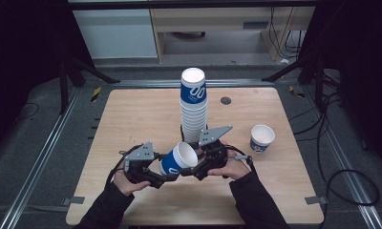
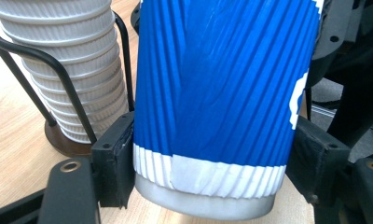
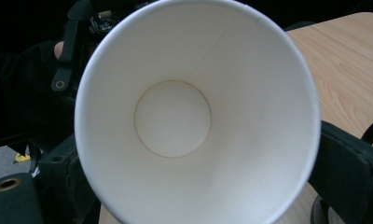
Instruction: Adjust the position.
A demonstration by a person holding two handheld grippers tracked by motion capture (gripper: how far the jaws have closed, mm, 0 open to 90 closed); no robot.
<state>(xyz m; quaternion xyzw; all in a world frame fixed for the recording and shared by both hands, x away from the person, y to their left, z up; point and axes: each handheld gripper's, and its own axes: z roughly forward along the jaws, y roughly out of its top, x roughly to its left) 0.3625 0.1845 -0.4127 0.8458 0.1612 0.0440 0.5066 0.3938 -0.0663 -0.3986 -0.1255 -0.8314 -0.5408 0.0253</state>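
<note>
Left claw clamps the tilted blue cup near its base; right claw spans the rim, pads' contact unclear — close squarely before the left lets go.

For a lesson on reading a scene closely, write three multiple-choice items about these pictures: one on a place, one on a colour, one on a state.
1. Where does the lone upright cup stand?
A. On the table, right of the cup stack
B. On top of the stack
C. On the floor

2. What colour is the outside of the held cup?
A. Red with a black band
B. Blue with a white band
C. Plain green

3. How is the held cup carried?
A. Upside down on the table
B. Upright, filled
C. Tipped on its side, empty

Answers:
1 A: the high view shows it on the wood, apart from the cup stack.
2 B: the left gripper clasps ribbed blue with a white band.
3 C: its bare white inside faces the right gripper.
</note>
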